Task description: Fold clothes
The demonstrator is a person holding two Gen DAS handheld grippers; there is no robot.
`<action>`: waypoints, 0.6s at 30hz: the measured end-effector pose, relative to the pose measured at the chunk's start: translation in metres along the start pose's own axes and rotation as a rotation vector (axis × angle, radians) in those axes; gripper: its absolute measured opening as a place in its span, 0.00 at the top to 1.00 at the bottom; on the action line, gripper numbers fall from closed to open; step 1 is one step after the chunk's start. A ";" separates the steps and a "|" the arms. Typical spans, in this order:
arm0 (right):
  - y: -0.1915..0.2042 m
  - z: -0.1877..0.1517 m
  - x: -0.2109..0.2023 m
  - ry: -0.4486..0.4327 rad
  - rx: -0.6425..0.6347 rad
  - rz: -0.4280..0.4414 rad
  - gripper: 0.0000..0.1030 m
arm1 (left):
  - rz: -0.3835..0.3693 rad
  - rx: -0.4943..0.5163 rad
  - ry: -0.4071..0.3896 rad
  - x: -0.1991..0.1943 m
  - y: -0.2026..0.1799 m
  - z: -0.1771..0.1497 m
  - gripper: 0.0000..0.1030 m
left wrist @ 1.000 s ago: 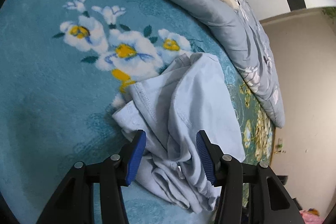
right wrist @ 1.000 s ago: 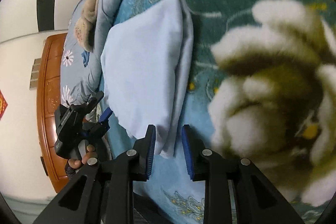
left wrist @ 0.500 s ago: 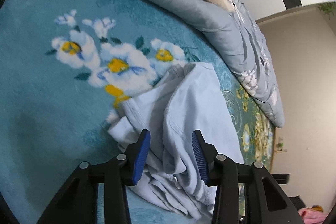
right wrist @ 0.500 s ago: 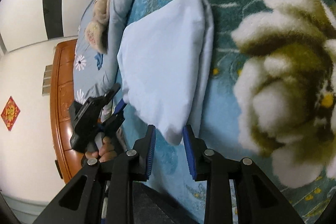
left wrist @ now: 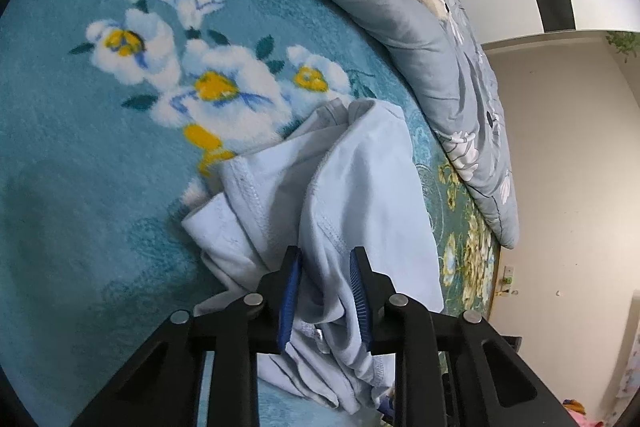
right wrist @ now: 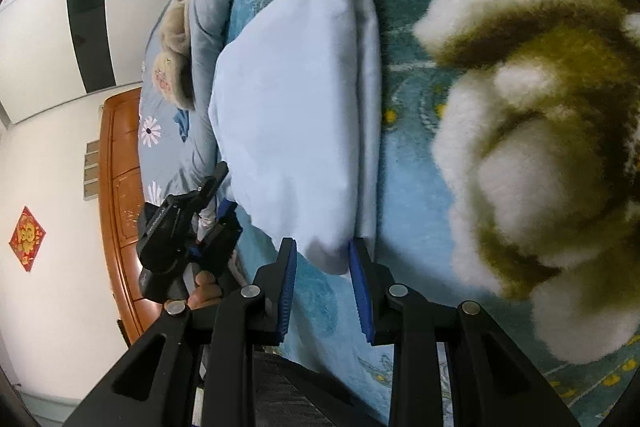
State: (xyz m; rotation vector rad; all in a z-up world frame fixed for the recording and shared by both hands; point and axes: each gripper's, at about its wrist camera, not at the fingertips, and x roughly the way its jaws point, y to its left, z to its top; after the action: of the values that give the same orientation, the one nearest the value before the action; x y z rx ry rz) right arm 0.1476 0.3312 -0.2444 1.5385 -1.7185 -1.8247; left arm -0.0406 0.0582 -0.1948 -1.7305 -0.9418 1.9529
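In the left wrist view, your left gripper (left wrist: 325, 293) has just been closing, and a bunched ridge of the pale blue garment (left wrist: 360, 195) sits between its blue pads; they appear to pinch the cloth now, so make sure you have every layer of that hemmed edge before you lift, or the lower layers will likely slip out. The garment lies on the teal floral blanket (left wrist: 80, 155) of the bed, rumpled at this end, with stitched hems showing and the grey quilt (left wrist: 400, 11) beyond it. In the right wrist view, your right gripper (right wrist: 322, 289) has its pads narrowly apart around the garment's (right wrist: 288, 115) near corner, touching the cloth on both sides; I judge it a light hold, so firm it up. Here the cloth looks smooth and flat, already doubled along one edge.
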 end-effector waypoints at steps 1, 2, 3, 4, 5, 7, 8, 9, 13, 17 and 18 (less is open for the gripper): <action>0.000 0.000 0.001 -0.001 0.007 -0.002 0.72 | 0.002 0.003 -0.001 0.000 0.000 0.000 0.79; -0.001 0.000 0.001 -0.004 0.013 -0.002 0.72 | 0.004 0.006 -0.003 0.000 -0.001 -0.001 0.84; -0.002 -0.001 -0.001 -0.010 0.019 0.000 0.72 | 0.006 0.009 -0.006 -0.001 -0.001 -0.001 0.86; -0.003 -0.002 -0.002 -0.015 0.024 0.003 0.72 | 0.007 0.011 -0.008 -0.002 -0.001 -0.002 0.87; -0.003 -0.002 -0.003 -0.021 0.025 0.005 0.74 | 0.008 0.010 -0.010 -0.003 0.000 -0.002 0.89; -0.001 -0.001 -0.003 -0.032 0.024 0.002 0.93 | 0.007 0.002 -0.017 -0.005 0.001 -0.001 0.91; 0.001 0.000 -0.002 -0.037 0.023 0.001 0.94 | 0.007 -0.002 -0.020 -0.006 0.001 -0.001 0.93; 0.004 0.001 -0.003 -0.041 0.015 -0.003 0.95 | 0.001 -0.002 -0.025 -0.008 0.001 0.000 0.95; 0.030 0.001 -0.011 -0.040 -0.090 0.003 0.97 | -0.098 0.082 -0.061 -0.034 -0.014 0.008 0.97; 0.046 -0.004 -0.018 -0.017 -0.196 -0.020 0.97 | -0.062 0.194 -0.060 -0.048 -0.015 0.010 0.98; 0.040 -0.005 -0.012 0.002 -0.183 -0.037 0.97 | -0.017 0.185 -0.041 -0.044 -0.008 0.010 0.98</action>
State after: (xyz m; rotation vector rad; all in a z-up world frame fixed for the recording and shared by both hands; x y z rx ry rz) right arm 0.1372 0.3249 -0.2036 1.5060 -1.4852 -1.9371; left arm -0.0433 0.0322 -0.1576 -1.5794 -0.7599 2.0027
